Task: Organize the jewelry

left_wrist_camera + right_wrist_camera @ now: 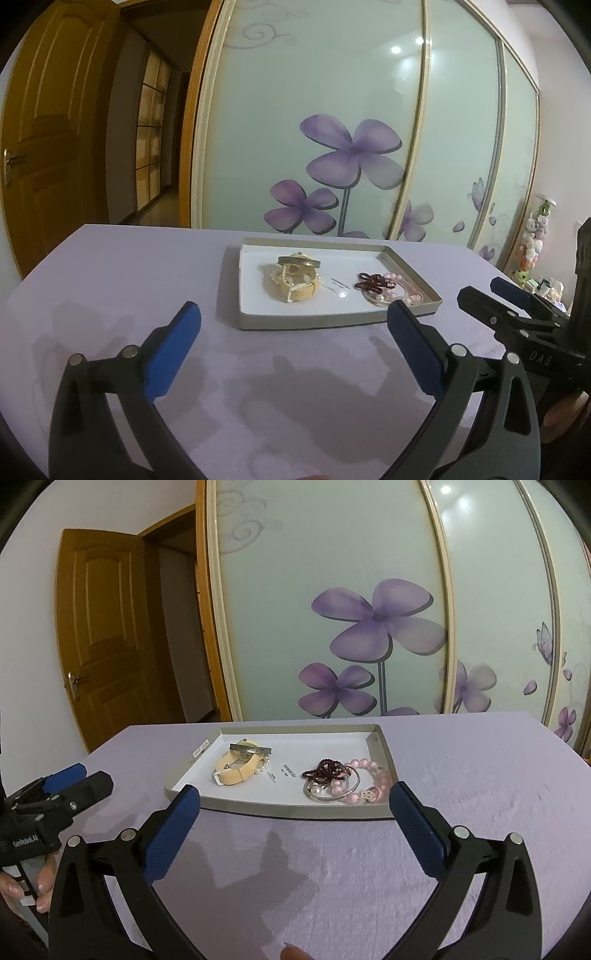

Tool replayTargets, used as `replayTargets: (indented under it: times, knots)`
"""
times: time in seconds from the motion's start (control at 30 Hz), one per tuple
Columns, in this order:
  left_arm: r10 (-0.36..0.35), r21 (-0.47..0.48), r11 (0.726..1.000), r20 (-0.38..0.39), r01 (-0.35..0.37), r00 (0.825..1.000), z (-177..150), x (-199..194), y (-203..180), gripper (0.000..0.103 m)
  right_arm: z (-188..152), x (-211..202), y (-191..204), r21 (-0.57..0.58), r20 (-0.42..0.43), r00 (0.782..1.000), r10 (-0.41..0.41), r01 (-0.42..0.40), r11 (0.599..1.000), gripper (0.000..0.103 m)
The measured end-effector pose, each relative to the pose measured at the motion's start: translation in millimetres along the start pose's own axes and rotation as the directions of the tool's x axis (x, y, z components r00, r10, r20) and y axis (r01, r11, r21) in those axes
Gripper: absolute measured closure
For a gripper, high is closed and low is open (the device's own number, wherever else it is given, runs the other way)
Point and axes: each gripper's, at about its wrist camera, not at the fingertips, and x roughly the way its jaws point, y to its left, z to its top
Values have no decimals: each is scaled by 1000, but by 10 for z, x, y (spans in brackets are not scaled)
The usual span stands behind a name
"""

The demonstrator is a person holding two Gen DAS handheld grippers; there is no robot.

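Presently, both grippers are hovering wide open and empty above the near part of the purple cloth [480,768], short of the tray, which suggests that nothing is being gripped yet. The left gripper [293,332] is facing the tray's near edge with its blue pads spread well apart; the right gripper [295,814] is doing likewise, its right pad lining up near the tray's right-hand corner. Each is showing at the edge of the other's view, so they are sitting side by side. The shallow tray [229,806] is lying flat on the cloth, holding all the jewelry in two loose groups. On the left, a cream strap [236,773] is sitting with a silver bangle [251,749] resting across it and a short run of pearls [263,766] just beside. On the right, a dark red bead bracelet [327,768], a pink bead bracelet [369,781] and a thin silver ring bangle [332,790] are overlapping in a heap, which will probably need separating.
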Motion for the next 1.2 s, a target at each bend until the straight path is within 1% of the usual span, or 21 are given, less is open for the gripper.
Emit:
replayTargets:
  times: [0.23,0.37,0.67,1.2]
  knots:
    - [-29,7,1000,-9,29,1000,-96,89,-20,2,-86,41,-30,25,-4,1000,6,-5,1000,1]
    - [-40,18,999,1,40,999,-112,67,-54,2,-89,14,-28,27,3,1000,1,-1,1000,1]
    - [-23,11,1000,11,23,1000,-93,23,-76,2,-83,-31,-35,49,10,1000,0,0,999,1]
    - [-44,3,999,13,44,999,-81,-25,-69,2,-63,-48,-55,63,17,1000,10,-11,998,1]
